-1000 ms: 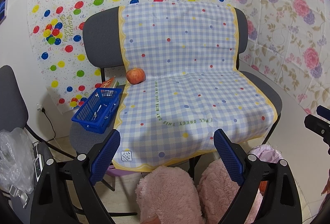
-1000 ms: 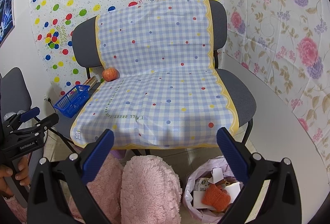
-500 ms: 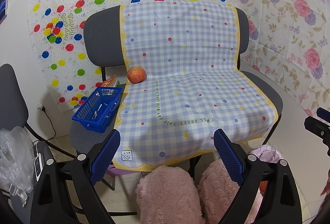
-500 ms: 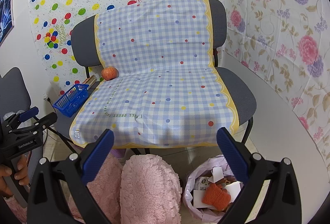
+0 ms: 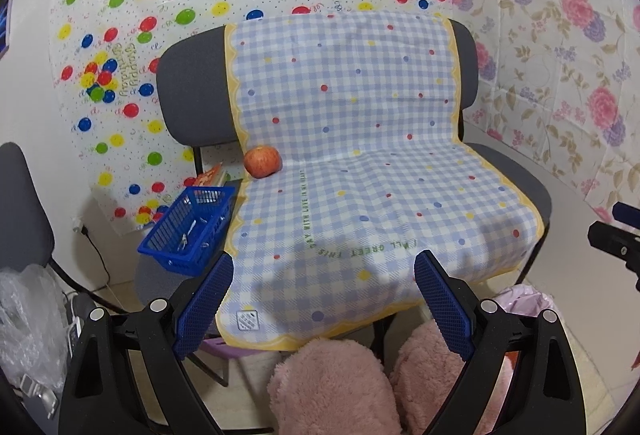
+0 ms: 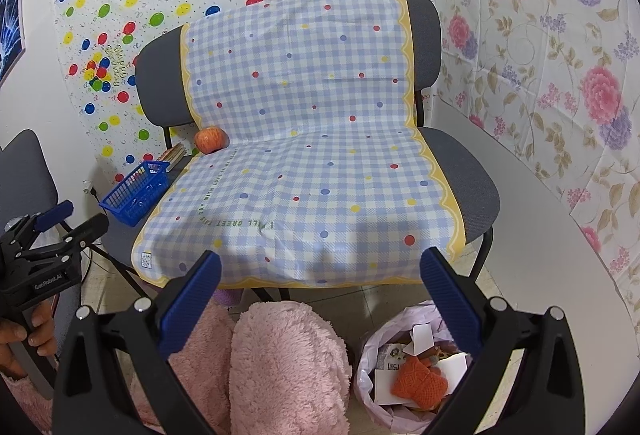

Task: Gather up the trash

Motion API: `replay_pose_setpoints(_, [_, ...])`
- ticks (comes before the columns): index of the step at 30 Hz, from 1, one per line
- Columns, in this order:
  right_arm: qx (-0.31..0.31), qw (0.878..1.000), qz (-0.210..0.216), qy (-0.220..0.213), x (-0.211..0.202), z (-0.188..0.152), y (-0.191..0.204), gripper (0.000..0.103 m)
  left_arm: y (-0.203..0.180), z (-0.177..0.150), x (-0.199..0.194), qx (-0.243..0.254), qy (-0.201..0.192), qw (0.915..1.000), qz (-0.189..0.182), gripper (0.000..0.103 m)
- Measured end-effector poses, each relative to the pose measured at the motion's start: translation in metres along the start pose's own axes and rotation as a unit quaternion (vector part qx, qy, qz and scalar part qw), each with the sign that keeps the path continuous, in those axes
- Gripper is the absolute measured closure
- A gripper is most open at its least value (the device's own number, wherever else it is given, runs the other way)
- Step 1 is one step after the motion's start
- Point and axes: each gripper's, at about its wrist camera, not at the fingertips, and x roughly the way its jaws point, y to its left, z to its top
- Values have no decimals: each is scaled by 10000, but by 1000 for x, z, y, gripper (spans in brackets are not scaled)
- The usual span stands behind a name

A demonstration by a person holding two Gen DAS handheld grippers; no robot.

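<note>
Two chairs [image 6: 472, 187] carry the checked cloth [image 6: 312, 163], bare except for an apple [image 6: 211, 139]; beside them sit a blue basket [image 6: 136, 193] and, on the floor, my trash bag [image 6: 404, 375], already holding paper scraps. My left gripper [image 5: 324, 299] and right gripper [image 6: 320, 295] both have fingers spread, empty. I judge collection nearly complete; next I must check the basket for leftovers.

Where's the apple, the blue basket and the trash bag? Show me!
apple [image 5: 262, 162], left wrist view, middle of its red skin.
blue basket [image 5: 176, 235], left wrist view, its long side wall.
trash bag [image 6: 370, 387], right wrist view, the pale plastic rim on its left side.
</note>
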Motion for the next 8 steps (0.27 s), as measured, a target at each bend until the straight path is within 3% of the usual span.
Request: replay_pose_setpoints(8, [-3,9996,-277,80,89,32,-43,5,2,2,66,-94,508,9986,60,12])
